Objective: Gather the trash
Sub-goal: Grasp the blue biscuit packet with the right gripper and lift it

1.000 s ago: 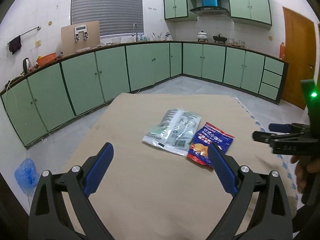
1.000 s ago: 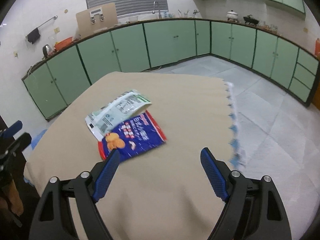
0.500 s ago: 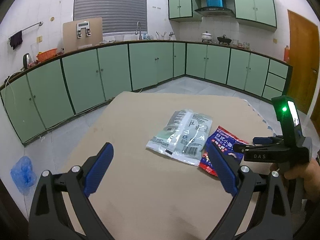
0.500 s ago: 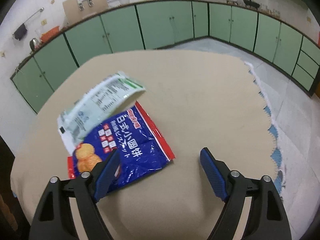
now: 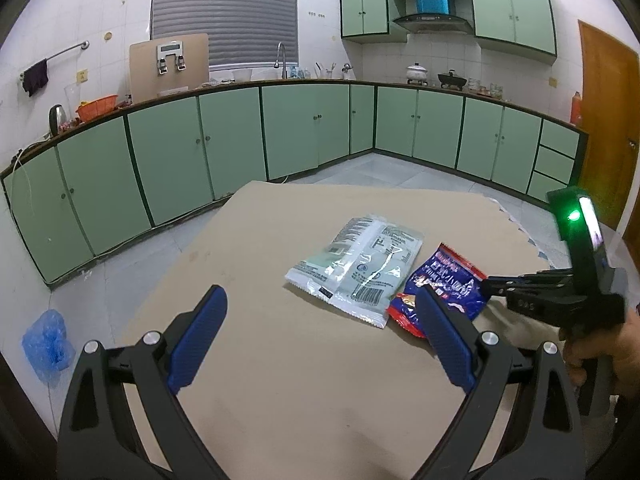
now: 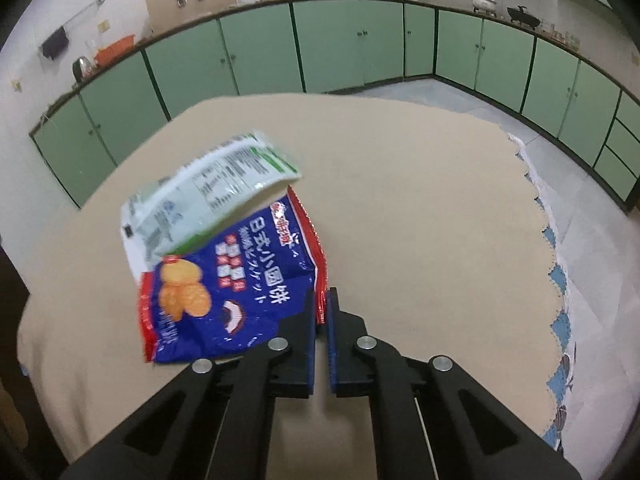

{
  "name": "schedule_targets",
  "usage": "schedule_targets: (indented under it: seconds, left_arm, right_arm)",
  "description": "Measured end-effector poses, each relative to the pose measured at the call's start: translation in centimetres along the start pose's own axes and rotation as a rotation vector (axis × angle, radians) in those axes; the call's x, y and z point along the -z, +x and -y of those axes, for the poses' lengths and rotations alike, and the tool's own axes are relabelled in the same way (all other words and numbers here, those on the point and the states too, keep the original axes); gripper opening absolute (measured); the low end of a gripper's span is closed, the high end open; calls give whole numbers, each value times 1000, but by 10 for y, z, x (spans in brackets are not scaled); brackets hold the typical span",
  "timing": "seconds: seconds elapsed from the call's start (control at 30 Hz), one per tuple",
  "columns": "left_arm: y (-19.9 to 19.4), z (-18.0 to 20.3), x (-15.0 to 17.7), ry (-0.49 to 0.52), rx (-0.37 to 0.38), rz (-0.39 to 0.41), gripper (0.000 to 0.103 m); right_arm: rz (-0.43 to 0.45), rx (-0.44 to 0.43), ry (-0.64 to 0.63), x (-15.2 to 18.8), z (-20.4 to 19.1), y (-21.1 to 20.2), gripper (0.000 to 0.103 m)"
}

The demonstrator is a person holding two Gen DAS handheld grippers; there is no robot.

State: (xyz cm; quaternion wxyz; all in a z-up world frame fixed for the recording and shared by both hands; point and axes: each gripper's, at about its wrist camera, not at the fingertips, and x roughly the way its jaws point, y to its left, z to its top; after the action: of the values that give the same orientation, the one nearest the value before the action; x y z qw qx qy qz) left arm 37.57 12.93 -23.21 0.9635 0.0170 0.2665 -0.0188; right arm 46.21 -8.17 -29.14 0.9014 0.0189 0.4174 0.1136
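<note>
The right tool [image 6: 320,306], its jaws just closed, pinches the red edge of a blue biscuit packet [image 6: 224,280] lying mid-table toward the right edge; a white wrapper [image 6: 208,192] overlaps its far end. The left tool [image 5: 320,328] hovers spread over the tan table [image 5: 280,380]. Green cabinets [image 5: 168,152] line the kitchen; a blue bag [image 5: 48,344] sits on the floor.

Blue-red snack bag [image 6: 224,284] lying flat on table, right edge pinched; pale wrapper [image 6: 204,196] overlapping its far corner, curling up.
</note>
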Motion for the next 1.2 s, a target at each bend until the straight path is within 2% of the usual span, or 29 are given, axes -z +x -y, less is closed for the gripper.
schedule_targets:
  seconds: [0.17,0.4,0.63,0.87,1.2]
  left_arm:
    - [1,1,0,1,3,-1,92]
    - [7,13,4,19,9,-12,92]
    - [28,33,-2,48,19,-22,92]
    - [60,54,-8,63,11,-58,92]
    - [95,59,-3,63,-39,-171,92]
  right_arm:
    - [49,-21,8,1,6,-26,4]
    - [103,-6,50,-3,24,-50,4]
    - [132,-10,77,-12,41,-48,4]
    - [150,-49,107,-23,57,-44,4]
    - [149,-92,135,-27,63,-34,4]
